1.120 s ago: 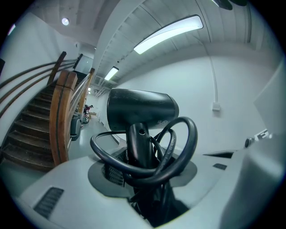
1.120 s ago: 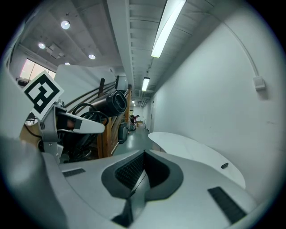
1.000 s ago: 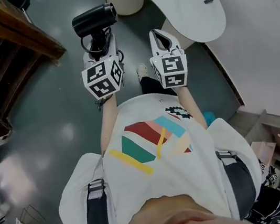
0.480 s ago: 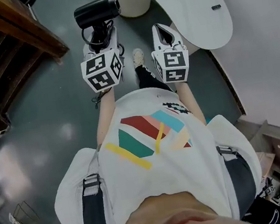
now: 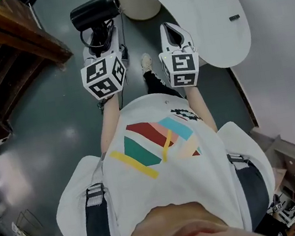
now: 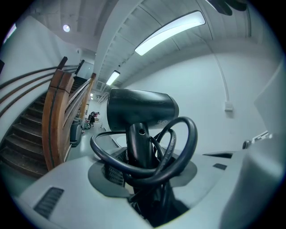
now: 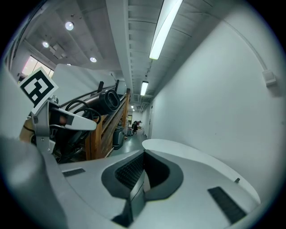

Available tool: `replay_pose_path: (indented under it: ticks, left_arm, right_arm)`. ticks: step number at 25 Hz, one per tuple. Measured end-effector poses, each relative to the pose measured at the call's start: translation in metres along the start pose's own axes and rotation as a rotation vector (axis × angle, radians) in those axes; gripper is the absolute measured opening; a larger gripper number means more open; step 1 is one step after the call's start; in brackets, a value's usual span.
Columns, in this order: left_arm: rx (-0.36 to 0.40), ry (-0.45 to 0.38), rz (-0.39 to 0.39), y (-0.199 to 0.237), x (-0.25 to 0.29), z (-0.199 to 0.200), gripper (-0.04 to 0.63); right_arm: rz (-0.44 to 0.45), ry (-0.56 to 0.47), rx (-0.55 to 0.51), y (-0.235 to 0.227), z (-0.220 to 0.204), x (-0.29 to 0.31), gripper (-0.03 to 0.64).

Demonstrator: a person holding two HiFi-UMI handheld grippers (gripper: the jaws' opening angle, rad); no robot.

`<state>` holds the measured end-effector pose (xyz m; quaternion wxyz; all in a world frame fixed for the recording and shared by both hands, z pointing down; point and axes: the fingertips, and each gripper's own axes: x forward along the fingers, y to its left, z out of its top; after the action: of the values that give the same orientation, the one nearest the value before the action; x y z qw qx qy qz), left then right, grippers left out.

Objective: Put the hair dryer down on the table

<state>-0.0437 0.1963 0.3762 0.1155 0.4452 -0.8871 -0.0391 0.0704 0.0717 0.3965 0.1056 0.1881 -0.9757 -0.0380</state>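
Broadly, grey floor [image 5: 54,130] fills the head view, with a curved white table [image 5: 203,15] at one o'clock and a wooden staircase [image 5: 6,43] at ten o'clock. The person's white shirt [image 5: 171,194] takes up six o'clock. At eleven o'clock the black hair dryer [image 5: 95,12] stands upright in the left gripper [image 5: 101,38], over the floor and apart from the table at its three o'clock. Those jaws clench its handle, and its cord [image 6: 178,152] loops round it. The right gripper [image 5: 173,33], near at three o'clock, has its jaws pressed together on nothing. A small dark object [image 5: 234,17] lies on the table.
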Motion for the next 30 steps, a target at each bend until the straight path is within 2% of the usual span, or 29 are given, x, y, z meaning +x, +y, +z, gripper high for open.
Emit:
replay_pose_path:
  ticks: [7, 15, 22, 30]
  left_arm:
    - [-0.009, 0.011, 0.01, 0.009, 0.073, 0.009, 0.218]
    - [0.019, -0.018, 0.04, 0.025, 0.161, 0.044, 0.218]
    - [0.025, -0.003, 0.04, 0.028, 0.235, 0.066, 0.218]
    - [0.03, 0.009, 0.049, 0.037, 0.306, 0.089, 0.218]
  right_arm:
    - [0.032, 0.003, 0.023, -0.028, 0.008, 0.073, 0.011]
    - [0.097, -0.014, -0.011, -0.052, 0.049, 0.155, 0.011]
    - [0.12, -0.036, 0.035, -0.083, 0.075, 0.223, 0.011]
    - [0.138, -0.018, 0.077, -0.114, 0.081, 0.294, 0.011]
